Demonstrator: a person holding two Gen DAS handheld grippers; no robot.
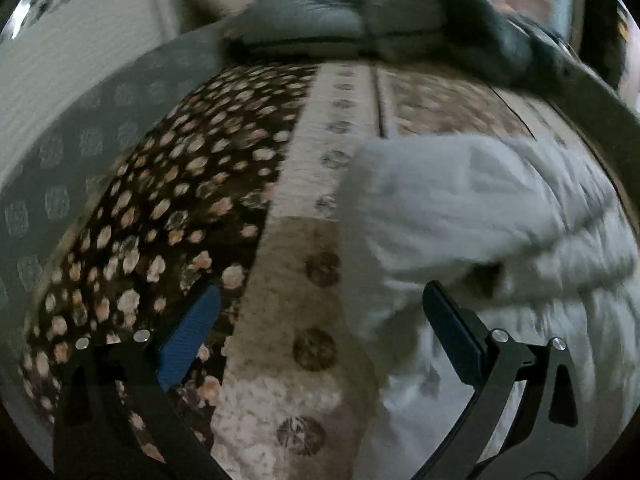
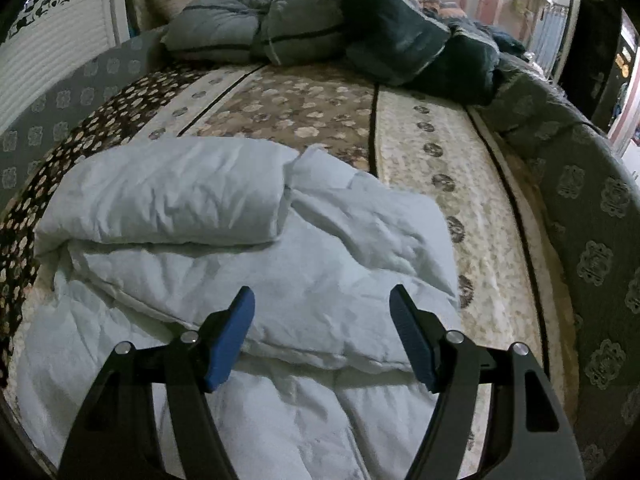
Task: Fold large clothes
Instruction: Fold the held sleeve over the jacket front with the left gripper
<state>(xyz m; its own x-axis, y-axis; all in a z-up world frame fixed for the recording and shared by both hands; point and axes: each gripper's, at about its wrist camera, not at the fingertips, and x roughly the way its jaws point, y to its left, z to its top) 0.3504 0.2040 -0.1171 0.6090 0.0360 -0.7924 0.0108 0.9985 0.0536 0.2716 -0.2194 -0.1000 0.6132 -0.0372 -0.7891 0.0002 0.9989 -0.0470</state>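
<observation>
A puffy white garment point(image 2: 256, 248) lies on the bed's patterned cover, its upper part folded over into a thick flap point(image 2: 168, 192) at the left. My right gripper point(image 2: 322, 294) hovers above the garment's middle, jaws open, nothing between them. In the left wrist view, which is blurred, my left gripper point(image 1: 322, 294) stands wide open over the beige flowered stripe of the bed cover point(image 1: 288, 264). The white garment point(image 1: 480, 216) lies to its right, its edge close to the right finger point(image 1: 452, 328). Nothing is held.
A pile of grey and dark blue bedding point(image 2: 320, 28) lies across the head of the bed. A grey patterned bed border point(image 2: 592, 208) curves round the right side. A white ribbed panel point(image 2: 52, 60) stands at the far left.
</observation>
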